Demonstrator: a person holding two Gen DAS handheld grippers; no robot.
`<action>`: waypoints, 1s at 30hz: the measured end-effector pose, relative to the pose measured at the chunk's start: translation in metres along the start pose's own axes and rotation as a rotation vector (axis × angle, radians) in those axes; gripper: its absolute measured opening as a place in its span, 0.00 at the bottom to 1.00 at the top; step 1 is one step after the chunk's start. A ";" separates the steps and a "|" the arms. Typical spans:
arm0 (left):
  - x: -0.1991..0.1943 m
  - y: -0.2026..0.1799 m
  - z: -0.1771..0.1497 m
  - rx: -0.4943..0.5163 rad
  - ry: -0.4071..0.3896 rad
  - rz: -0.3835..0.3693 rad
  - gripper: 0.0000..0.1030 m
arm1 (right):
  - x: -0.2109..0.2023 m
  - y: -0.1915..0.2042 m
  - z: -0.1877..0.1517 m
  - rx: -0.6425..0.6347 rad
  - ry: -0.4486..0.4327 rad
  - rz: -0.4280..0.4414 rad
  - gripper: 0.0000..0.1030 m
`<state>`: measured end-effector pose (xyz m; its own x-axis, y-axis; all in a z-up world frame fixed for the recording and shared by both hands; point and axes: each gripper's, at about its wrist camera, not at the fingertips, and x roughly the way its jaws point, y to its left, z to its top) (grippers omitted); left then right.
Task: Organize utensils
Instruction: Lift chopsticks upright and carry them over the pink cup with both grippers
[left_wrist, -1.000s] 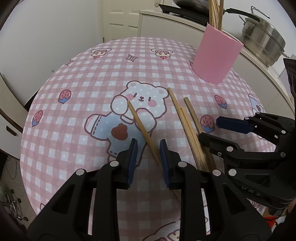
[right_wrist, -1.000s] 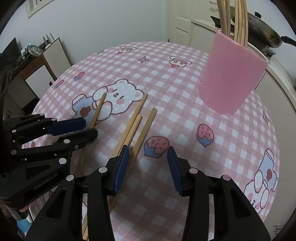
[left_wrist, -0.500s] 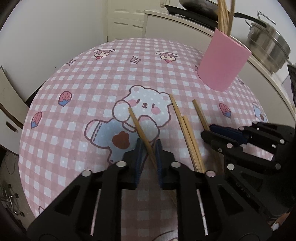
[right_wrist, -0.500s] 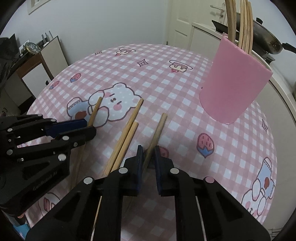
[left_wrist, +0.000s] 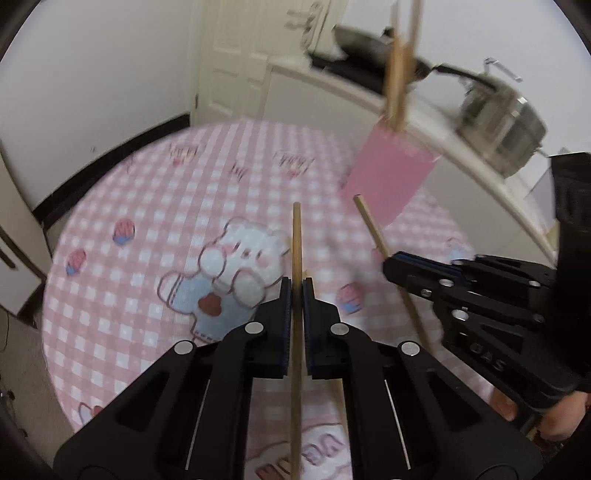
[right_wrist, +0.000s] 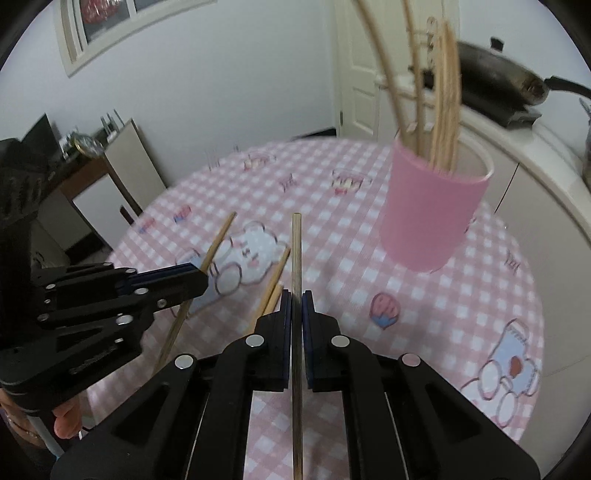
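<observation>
My left tool (left_wrist: 296, 291) had clamped shut on one chopstick (left_wrist: 296, 243) within the last second; before that its jaws stood open around the stick as it lay on the desk (left_wrist: 122, 295). Now the stick ran straight out between the pads, its far end over the bear print near the middle of the desk, and it looked clear of the cloth. The view was blurred, which fits a lift under way.

Between the two tools, two more chopsticks (right_wrist: 275, 284) lay side by side on the cloth, untouched, near the desk's middle.

My right tool (right_wrist: 296, 295) had done the same: open a second ago beside its stick, now clenched on a second chopstick (right_wrist: 296, 254) that pointed ahead between the pads and also appeared raised off the desk.

Further right, towards the far right edge of the desk, the cup (right_wrist: 430, 210) stood upright with several sticks and wooden utensils already in it.

I judged both grasps made, so the carry to the cup was the step in hand. Each stick would have to be tipped upright over the rim, and two thin sticks arriving together could clash there. The pair on the cloth remained for another trip.
</observation>
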<state>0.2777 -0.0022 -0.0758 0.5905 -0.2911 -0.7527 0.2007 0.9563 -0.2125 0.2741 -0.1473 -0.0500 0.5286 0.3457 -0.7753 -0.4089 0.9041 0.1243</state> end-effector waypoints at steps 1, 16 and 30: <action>-0.007 -0.003 0.002 0.007 -0.017 -0.008 0.06 | -0.003 -0.001 0.003 0.001 -0.010 0.004 0.04; -0.106 -0.069 0.042 0.105 -0.274 -0.115 0.06 | -0.103 -0.018 0.031 -0.020 -0.267 0.006 0.04; -0.125 -0.099 0.106 0.047 -0.543 -0.151 0.06 | -0.141 -0.050 0.077 -0.003 -0.528 -0.087 0.04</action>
<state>0.2675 -0.0631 0.1052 0.8675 -0.4081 -0.2844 0.3416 0.9044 -0.2557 0.2776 -0.2217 0.1008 0.8625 0.3497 -0.3658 -0.3486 0.9345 0.0715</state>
